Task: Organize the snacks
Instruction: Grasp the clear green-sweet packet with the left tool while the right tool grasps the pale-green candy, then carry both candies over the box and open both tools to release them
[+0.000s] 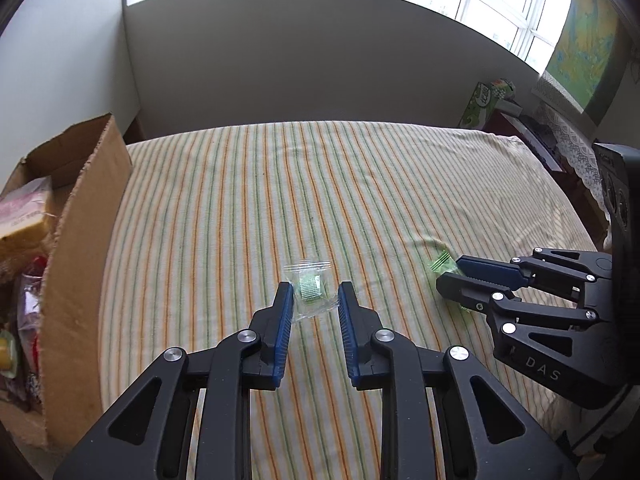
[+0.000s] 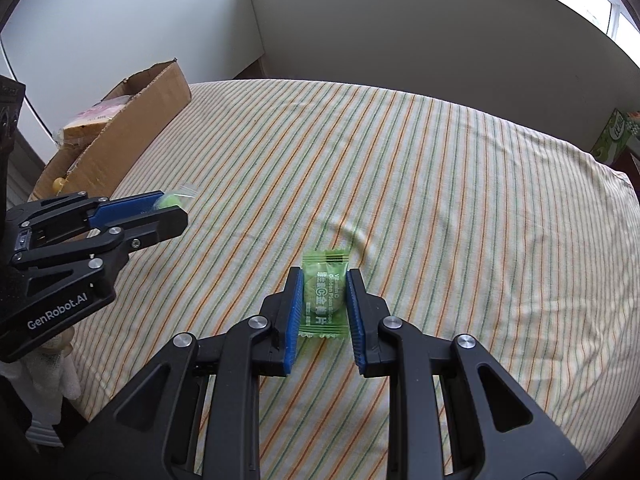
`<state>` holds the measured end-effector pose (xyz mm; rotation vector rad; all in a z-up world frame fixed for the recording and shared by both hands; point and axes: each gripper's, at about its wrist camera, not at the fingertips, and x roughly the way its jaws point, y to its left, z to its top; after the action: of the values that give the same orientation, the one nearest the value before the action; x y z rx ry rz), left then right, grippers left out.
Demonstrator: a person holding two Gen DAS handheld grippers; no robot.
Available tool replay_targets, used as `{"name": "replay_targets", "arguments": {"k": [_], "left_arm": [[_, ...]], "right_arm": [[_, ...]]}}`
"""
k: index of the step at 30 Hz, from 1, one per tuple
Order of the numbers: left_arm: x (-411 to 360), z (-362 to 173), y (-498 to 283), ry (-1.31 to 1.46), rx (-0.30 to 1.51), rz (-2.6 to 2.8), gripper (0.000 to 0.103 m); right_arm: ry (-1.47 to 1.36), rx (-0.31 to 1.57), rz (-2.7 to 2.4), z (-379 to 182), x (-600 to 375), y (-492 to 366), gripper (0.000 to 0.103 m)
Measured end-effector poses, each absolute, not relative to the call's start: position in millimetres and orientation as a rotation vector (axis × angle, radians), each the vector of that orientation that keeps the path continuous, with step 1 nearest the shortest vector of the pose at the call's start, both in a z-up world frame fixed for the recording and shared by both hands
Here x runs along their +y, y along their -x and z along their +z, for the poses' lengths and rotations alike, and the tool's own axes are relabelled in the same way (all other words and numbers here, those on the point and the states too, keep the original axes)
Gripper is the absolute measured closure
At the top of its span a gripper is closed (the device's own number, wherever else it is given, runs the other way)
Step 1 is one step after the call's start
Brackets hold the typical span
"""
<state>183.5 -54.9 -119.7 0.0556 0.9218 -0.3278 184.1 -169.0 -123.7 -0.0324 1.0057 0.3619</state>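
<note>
A small candy in a clear wrapper with a green centre (image 1: pixel 310 286) sits between the blue pads of my left gripper (image 1: pixel 315 292), which is shut on it. The right wrist view shows that left gripper (image 2: pixel 172 206) from the side, with the candy (image 2: pixel 171 199) sticking out past its tips. My right gripper (image 2: pixel 325 274) is shut on a green-wrapped candy (image 2: pixel 323 300) with white print, low over the striped cloth (image 2: pixel 440 200). In the left wrist view the right gripper (image 1: pixel 450 271) is at the right, the green candy (image 1: pixel 442 264) at its tips.
An open cardboard box (image 1: pixel 80 240) holding several snack packs stands at the cloth's left edge, also visible as the box (image 2: pixel 132 128) in the right wrist view. A green tissue box (image 1: pixel 484 102) stands past the far right corner. A white wall runs behind the table.
</note>
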Motion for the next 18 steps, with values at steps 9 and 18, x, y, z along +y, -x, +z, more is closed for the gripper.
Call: {"name": "replay_targets", "arguments": {"k": [9, 18], "left_arm": [[-30.2, -86.6, -145.8, -0.060, 0.845, -0.290, 0.082], [2.4, -70.9, -127.3, -0.037, 0.806, -0.250, 0.082]], "right_arm": [[0.051, 0.964, 0.392, -100.0, -149.8, -167.4, 0.081], [0.077, 0.920, 0.446, -71.8, -114.7, -159.4, 0.081]]}}
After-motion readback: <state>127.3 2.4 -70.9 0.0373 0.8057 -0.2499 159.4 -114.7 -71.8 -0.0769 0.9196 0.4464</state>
